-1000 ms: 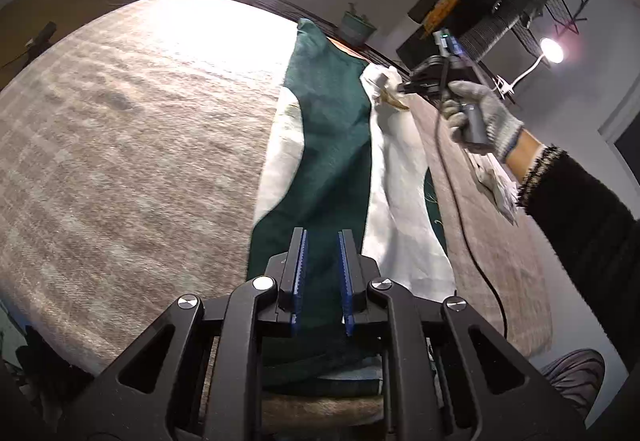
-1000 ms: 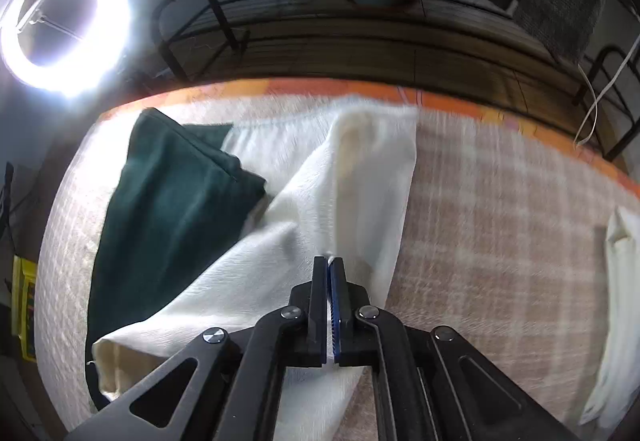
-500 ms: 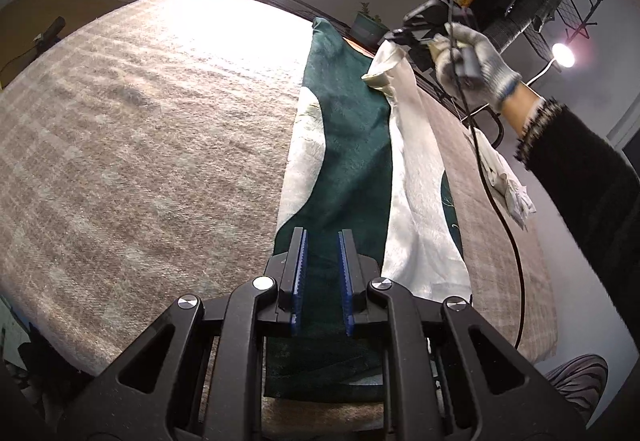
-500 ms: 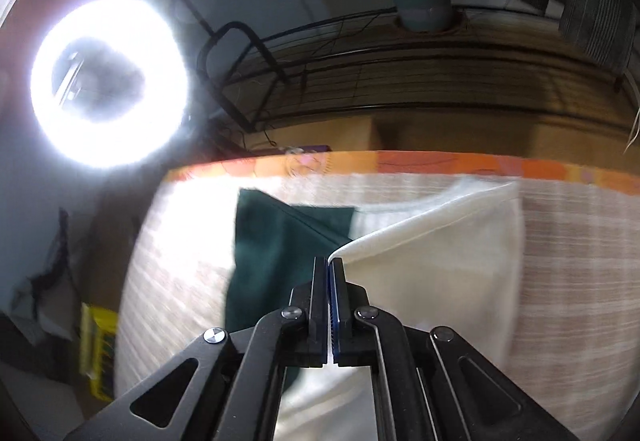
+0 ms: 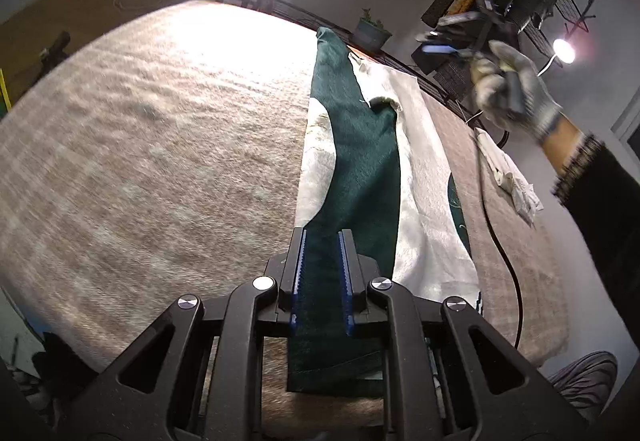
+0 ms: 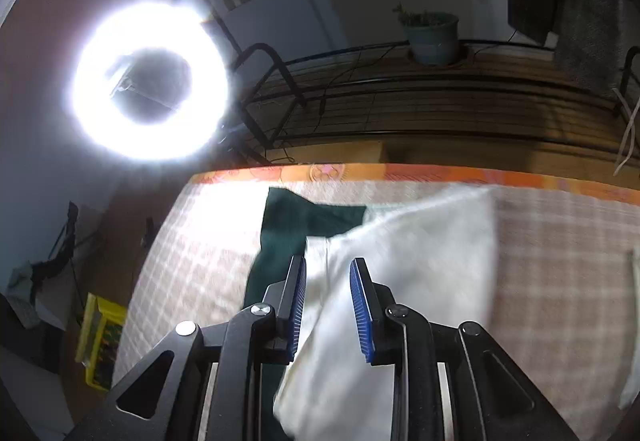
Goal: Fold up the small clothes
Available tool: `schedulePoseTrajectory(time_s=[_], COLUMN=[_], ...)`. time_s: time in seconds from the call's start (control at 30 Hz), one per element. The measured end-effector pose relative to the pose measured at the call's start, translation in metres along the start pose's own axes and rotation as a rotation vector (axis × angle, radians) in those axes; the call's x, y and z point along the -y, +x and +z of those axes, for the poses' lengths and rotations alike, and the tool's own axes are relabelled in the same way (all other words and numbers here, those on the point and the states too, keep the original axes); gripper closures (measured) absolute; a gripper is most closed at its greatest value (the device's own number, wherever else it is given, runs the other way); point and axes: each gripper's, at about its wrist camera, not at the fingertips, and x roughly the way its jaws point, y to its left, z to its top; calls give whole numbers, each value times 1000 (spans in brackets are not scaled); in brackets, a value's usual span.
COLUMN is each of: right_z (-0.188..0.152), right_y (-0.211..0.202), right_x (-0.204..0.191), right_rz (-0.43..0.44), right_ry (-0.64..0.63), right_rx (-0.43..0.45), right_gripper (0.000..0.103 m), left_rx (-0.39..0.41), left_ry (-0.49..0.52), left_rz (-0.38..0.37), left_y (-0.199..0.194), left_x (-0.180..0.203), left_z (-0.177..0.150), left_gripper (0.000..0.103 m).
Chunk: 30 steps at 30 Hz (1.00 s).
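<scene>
My right gripper point(image 6: 328, 305) has just been opening above the bed point(image 5: 160, 161), jaws apart and pressing nothing, dropping the white flap across the long dark-green and white cloth garment point(image 5: 360, 169), while my left gripper point(image 5: 322, 273) looks clamped on its near end.

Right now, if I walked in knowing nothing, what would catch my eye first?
Probably the glaring ring light beyond the far edge of the plaid-covered table. Next, the long green and white garment stretched across that table. Then the gloved hand on the right, lifted above the cloth with its gripper.
</scene>
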Motion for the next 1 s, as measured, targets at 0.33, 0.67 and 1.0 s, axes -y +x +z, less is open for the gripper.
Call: schedulePoseTrajectory(time_s=[0.33, 0.67, 1.0], right_z=[-105, -300, -366], right_y=[-125, -160, -141], right_x=[2, -3, 3], right_rz=[-61, 42, 171], right_ry=[-38, -17, 23], right_rx=[30, -193, -333], right_gripper=[69, 55, 58], left_rx=[-69, -304, -421], left_ry=[109, 106, 59], left_rz=[-47, -90, -153], left_y=[-20, 6, 19], left_x=[1, -18, -22], left_z=[10, 10, -14], left_gripper=[70, 70, 70])
